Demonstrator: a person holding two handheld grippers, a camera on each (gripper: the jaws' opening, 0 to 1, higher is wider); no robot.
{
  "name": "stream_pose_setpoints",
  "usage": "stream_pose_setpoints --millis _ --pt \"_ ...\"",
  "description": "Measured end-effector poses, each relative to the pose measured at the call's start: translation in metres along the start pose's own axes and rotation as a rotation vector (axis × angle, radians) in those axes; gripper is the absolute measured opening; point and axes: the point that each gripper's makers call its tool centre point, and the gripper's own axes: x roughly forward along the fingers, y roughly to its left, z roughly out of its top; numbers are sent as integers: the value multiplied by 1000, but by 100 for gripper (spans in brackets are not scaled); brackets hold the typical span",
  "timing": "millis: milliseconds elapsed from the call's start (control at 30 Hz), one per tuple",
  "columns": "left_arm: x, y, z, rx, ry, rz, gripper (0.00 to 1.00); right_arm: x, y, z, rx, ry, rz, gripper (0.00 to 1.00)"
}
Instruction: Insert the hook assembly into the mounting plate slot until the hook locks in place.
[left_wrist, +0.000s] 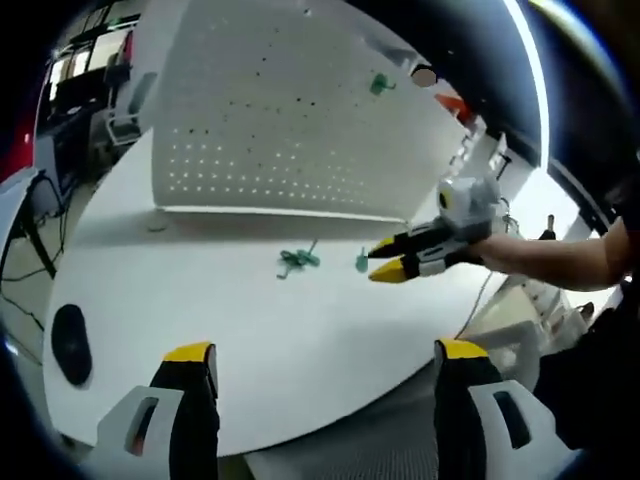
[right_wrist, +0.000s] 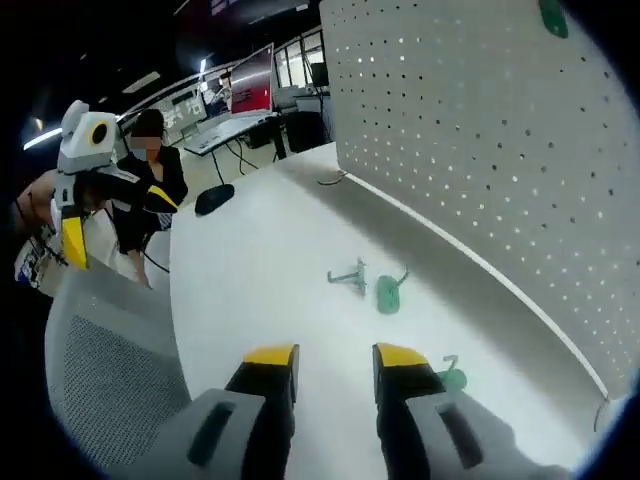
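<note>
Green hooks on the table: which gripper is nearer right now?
Right. The right gripper hangs just beside the green hooks, jaws slightly parted and empty. The left gripper sits back at the table's near edge, jaws wide open.

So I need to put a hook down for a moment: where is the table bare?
Bare: the table between the dark puck and the left gripper. Crowded: the green hooks by the pegboard, where the right gripper hovers.
</note>
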Motion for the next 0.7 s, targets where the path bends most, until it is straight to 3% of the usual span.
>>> stream_pose_setpoints --millis 67,167,300,700 --pt "2 -2 -3 0 12 -11 90 7 -5 1 25 12 17 27" --pt "2 5 -4 68 14 50 90 16 -10 5 15 17 21 26" --pt "5 4 -8 58 26 41 90 30 -20 11 54 21 32 26" --pt "3 12 -14 12 37 50 88 69 -48 22 54 81 36 24"
